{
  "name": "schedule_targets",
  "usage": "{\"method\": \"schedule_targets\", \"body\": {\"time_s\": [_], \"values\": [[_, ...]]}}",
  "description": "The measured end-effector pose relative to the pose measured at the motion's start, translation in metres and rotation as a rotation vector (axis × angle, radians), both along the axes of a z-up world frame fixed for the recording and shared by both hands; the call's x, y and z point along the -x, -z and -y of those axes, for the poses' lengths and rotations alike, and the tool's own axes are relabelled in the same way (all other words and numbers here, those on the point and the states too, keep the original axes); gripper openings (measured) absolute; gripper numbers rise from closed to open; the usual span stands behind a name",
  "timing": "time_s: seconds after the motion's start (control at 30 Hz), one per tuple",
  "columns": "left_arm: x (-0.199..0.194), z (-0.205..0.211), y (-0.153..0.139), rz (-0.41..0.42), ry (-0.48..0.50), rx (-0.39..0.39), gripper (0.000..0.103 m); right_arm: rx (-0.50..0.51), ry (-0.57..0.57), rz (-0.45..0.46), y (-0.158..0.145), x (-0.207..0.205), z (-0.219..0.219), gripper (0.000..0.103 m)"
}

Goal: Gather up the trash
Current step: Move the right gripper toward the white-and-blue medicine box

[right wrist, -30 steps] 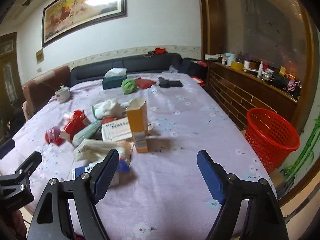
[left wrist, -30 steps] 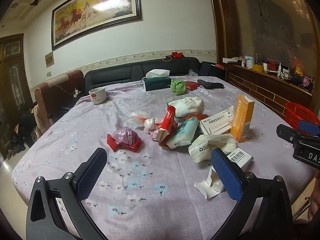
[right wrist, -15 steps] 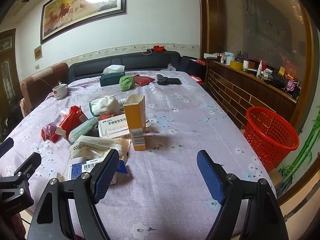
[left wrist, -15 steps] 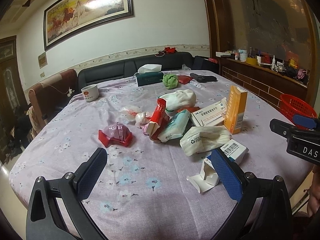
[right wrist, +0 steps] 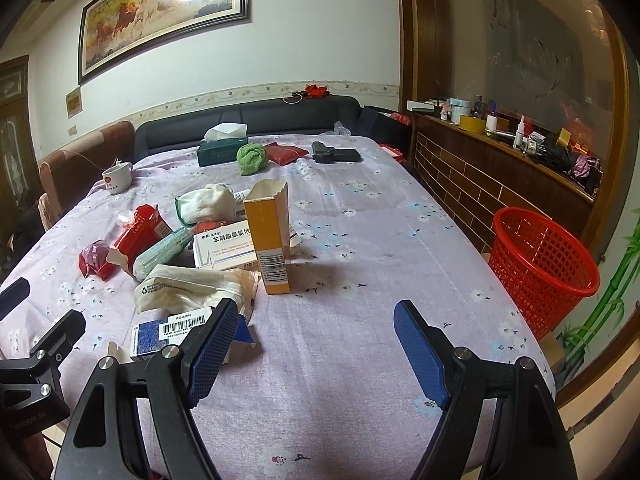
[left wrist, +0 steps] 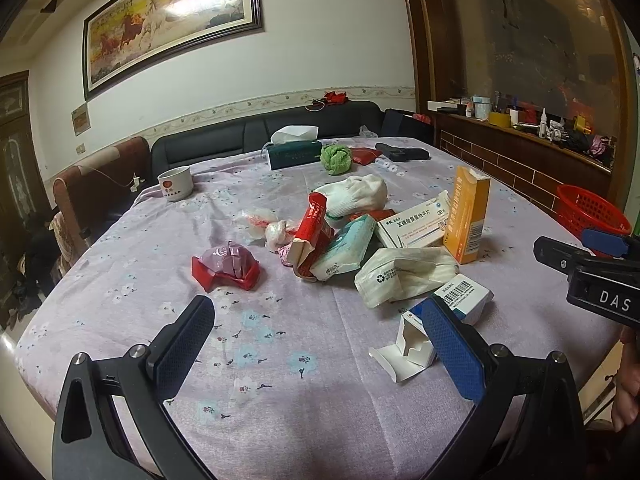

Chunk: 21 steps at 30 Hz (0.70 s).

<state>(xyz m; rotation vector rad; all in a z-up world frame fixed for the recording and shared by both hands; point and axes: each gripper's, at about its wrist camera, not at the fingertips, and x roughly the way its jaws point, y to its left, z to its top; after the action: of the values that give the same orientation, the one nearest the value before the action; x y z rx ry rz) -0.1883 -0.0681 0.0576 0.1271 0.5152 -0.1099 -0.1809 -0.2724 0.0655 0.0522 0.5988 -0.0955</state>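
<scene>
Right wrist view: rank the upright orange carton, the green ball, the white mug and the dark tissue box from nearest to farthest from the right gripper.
1. Upright orange carton, mid-table, just ahead of the open right gripper.
2. White mug, far left edge.
3. Green ball, far end, centre.
4. Dark tissue box, just left of the ball and slightly behind it; these two are nearly too close to call.

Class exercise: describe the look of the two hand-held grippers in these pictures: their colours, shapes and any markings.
Each hand-held gripper, left and right, has a black forked frame with silver screws and two flat fingers faced with textured blue pads. The right one's black body shows white letters "DAS" in the left wrist view.
</scene>
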Motion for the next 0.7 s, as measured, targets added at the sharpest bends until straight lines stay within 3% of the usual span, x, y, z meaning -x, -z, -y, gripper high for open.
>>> {"method": "schedule_targets", "body": {"time_s": [0.33, 0.4, 0.47, 0.53, 0.7], "values": [[0.000, 0.005, 0.002, -0.010, 0.045, -0.006, 0.102, -0.023, 0.001, -0.017, 0.002, -0.003, 0.002, 0.084], [-0.002, 0.006, 0.003, -0.027, 0.072, 0.000, 0.096, -0.029, 0.006, -0.020, 0.003, -0.003, 0.004, 0.084], [-0.009, 0.006, 0.006, -0.079, 0.118, 0.034, 0.083, -0.032, 0.005, -0.023, 0.003, -0.005, 0.004, 0.084], [-0.018, 0.008, 0.011, -0.151, 0.177, 0.065, 0.081, -0.040, 0.002, -0.025, 0.003, -0.006, 0.006, 0.083], [-0.029, 0.025, 0.020, -0.236, 0.301, 0.075, 0.081, -0.108, 0.001, -0.048, 0.006, -0.010, 0.018, 0.065]]}}
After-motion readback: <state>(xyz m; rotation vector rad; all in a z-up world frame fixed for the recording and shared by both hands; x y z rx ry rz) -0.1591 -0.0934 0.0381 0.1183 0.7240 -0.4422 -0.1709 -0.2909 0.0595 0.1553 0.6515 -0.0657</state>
